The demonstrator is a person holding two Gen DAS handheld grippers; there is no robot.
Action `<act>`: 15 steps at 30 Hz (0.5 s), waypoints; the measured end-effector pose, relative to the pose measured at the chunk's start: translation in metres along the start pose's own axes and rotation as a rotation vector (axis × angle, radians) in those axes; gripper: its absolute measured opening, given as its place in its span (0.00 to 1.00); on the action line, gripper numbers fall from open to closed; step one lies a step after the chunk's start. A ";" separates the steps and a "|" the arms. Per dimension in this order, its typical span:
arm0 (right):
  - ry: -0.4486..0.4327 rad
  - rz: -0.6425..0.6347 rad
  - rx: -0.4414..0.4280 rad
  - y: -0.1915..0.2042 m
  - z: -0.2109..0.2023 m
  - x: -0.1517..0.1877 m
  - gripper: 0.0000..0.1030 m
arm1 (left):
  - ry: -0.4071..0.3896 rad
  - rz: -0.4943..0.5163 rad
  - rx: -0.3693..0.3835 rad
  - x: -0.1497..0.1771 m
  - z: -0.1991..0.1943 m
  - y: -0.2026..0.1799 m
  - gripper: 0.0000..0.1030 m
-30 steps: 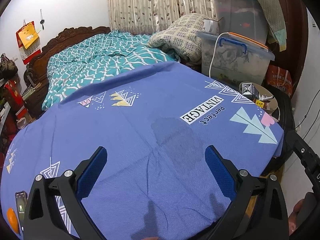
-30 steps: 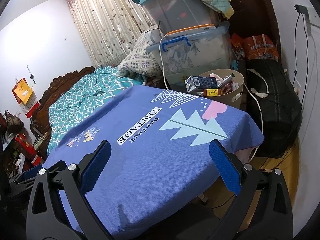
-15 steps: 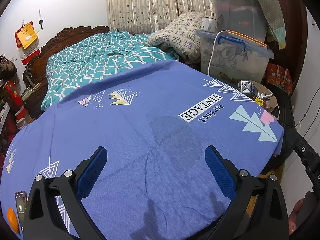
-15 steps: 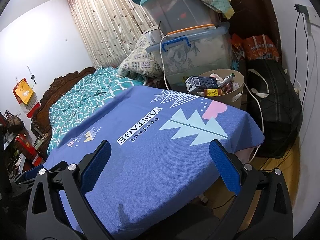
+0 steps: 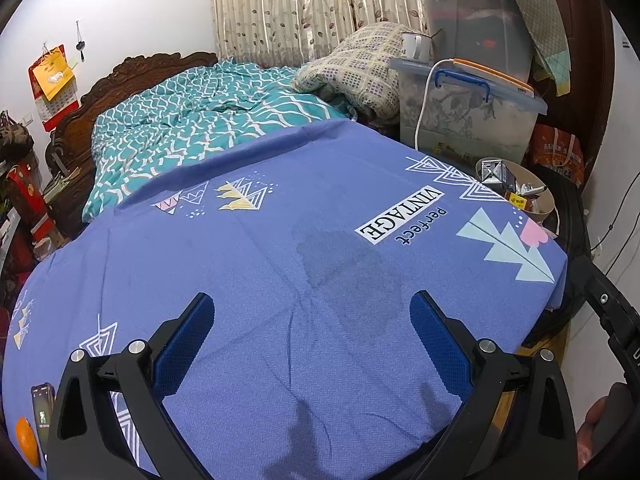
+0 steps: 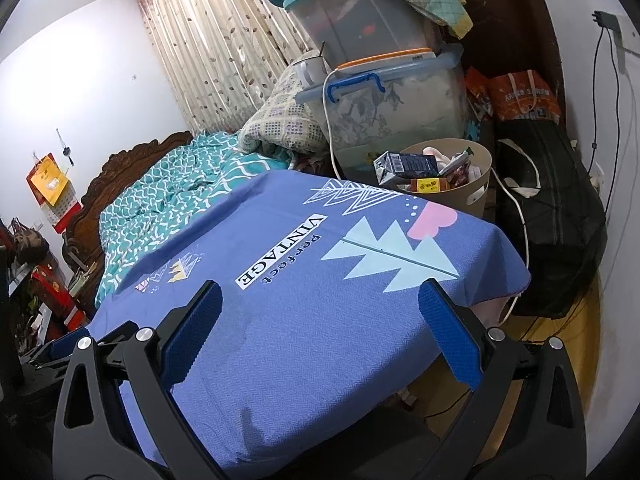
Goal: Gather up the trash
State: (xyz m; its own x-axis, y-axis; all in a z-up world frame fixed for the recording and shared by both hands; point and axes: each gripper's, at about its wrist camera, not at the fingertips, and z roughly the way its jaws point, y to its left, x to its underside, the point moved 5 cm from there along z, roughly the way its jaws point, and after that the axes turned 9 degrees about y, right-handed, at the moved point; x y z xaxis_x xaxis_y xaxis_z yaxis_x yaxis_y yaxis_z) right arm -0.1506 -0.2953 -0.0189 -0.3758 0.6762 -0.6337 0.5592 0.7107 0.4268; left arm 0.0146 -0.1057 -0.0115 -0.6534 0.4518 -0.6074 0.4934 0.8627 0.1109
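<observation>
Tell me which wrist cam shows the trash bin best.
Right wrist. There the beige trash bin shows its rim, front wall, handle slot and the cartons and wrappers inside, just beyond the blue cloth. In the left wrist view the trash bin is smaller, its near side cut off by the cloth's edge.

Trash bin [image 6: 476, 190]: round, beige, upright on the floor just past the far corner of the blue-covered counter [image 6: 320, 320]. Filled with trash: dark blue carton [image 6: 404, 166] lying on top, an orange-labelled packet [image 6: 430, 185], crumpled wrappers [image 6: 460, 164].
</observation>
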 end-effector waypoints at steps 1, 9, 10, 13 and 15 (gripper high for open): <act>0.000 -0.003 -0.001 0.001 0.000 -0.001 0.95 | 0.000 0.000 0.001 0.000 0.000 0.000 0.92; -0.009 -0.016 -0.003 0.007 -0.004 -0.006 0.95 | -0.005 0.002 0.019 -0.005 -0.004 0.001 0.92; -0.010 -0.019 -0.003 0.008 -0.004 -0.006 0.95 | -0.005 0.002 0.021 -0.005 -0.004 0.001 0.92; -0.010 -0.024 -0.003 0.010 -0.004 -0.006 0.95 | -0.005 0.002 0.021 -0.006 -0.004 0.001 0.92; -0.009 -0.021 -0.003 0.010 -0.005 -0.006 0.95 | -0.005 0.001 0.020 -0.005 -0.005 0.002 0.92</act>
State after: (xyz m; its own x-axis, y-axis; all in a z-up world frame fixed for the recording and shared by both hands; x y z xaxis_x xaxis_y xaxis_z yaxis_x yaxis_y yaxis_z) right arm -0.1462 -0.2912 -0.0081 -0.3807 0.6596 -0.6481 0.5493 0.7251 0.4154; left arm 0.0164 -0.1053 -0.0042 -0.6503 0.4515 -0.6110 0.5054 0.8575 0.0957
